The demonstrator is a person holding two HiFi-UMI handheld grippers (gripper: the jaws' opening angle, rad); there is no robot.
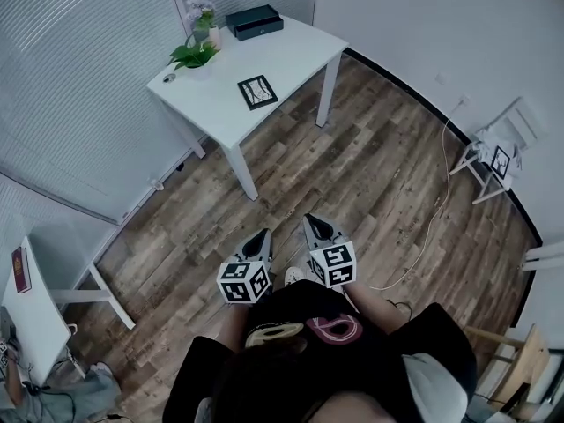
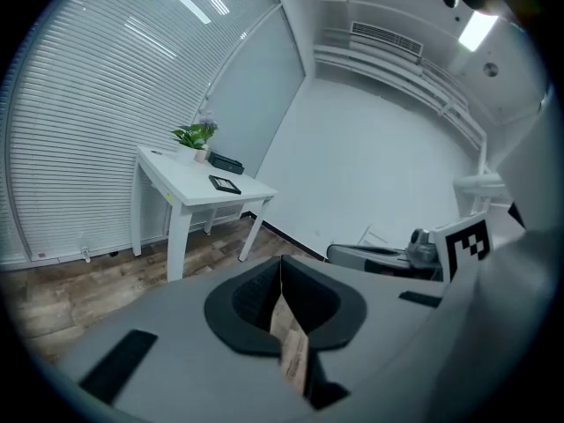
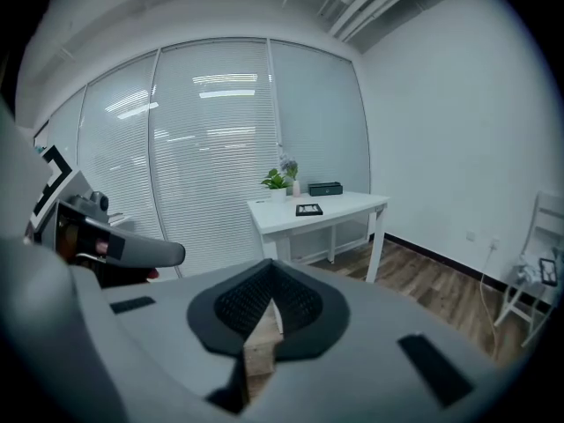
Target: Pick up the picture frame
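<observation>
At the near end of the room, over plank wood floor [image 1: 388, 174]: a person stands with both tools held out in front, side by side and just apart.

- Left gripper [image 1: 261, 236]: jaws pressed together, nothing between them; only floor shows past the pads.
- Right gripper [image 1: 312, 222]: the same, pinched closed and empty.
- Small black-rimmed picture frame [image 1: 257, 92]: lies flat on the white rectangular table [image 1: 295, 55] by the blinds, towards the table's near edge. It touches nothing else. A green potted plant [image 1: 196, 54] and a dark oblong box [image 1: 254, 21] sit further back.

Bearing: the frame is well apart from both tools, straight ahead across open floor. In the head view it sits almost in line with the left gripper, and the right one is offset to the side. Neither looks clearly nearer. The frame is turned slightly askew to the table edges. It looks close to square from here, so I cannot call its long side.

Judgement: the approach is not finished, and the jaws must spread before any grasp.
</observation>
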